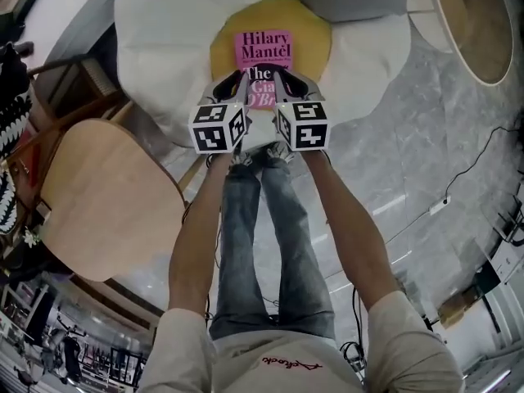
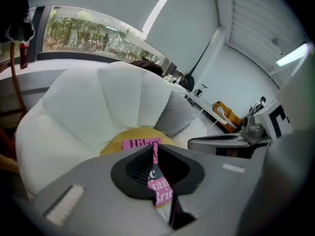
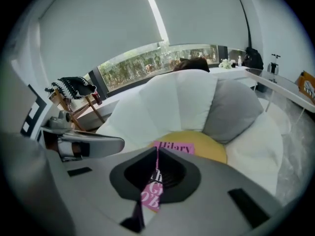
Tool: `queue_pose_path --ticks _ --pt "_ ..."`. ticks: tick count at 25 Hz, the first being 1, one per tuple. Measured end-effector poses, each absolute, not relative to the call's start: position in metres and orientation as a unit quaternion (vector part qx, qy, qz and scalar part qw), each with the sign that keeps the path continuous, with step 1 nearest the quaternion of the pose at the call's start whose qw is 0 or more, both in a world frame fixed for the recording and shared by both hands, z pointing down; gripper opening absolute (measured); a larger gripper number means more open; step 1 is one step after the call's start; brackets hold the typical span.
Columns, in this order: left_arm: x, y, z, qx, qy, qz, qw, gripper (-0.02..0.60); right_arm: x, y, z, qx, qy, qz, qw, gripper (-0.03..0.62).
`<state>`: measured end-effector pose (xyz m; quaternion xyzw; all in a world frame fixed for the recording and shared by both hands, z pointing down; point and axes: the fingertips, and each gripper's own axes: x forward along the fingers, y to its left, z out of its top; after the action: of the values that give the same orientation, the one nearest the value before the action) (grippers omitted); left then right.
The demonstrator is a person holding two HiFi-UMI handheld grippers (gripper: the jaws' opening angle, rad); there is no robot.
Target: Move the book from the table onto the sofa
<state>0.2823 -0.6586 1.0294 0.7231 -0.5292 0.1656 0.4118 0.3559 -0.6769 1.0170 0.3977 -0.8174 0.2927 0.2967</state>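
Closest in, the person's forearms (image 1: 196, 236) are stretching out above the marble floor (image 1: 426, 162). Left gripper (image 1: 239, 79) and right gripper (image 1: 282, 77) are hiding the lower half of the pink Hilary Mantel book (image 1: 264, 49), which is lying on the flower-shaped sofa's (image 1: 164, 39) yellow centre cushion (image 1: 311, 43). Both sets of fingers are sitting closed, gripping nothing. White petals (image 1: 364, 56) are leaving wide room around it.

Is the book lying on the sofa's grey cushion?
No: in the head view the book lies flat on the yellow middle cushion of the white sofa.
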Motion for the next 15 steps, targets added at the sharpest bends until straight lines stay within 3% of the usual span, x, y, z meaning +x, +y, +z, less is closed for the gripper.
queue_pose_path --ticks 2,9,15 --pt "0.280 -0.653 1.008 0.725 -0.531 0.160 0.407 0.009 0.352 -0.673 0.993 0.397 -0.821 0.289 0.291 0.012" --pt "0.272 -0.645 0.926 0.737 -0.541 0.139 0.380 0.009 0.355 -0.670 0.899 0.413 -0.840 0.257 0.241 0.009" --pt "0.265 -0.636 0.793 0.773 -0.551 0.100 0.298 0.009 0.378 -0.656 0.777 0.437 -0.856 0.214 0.174 0.009"
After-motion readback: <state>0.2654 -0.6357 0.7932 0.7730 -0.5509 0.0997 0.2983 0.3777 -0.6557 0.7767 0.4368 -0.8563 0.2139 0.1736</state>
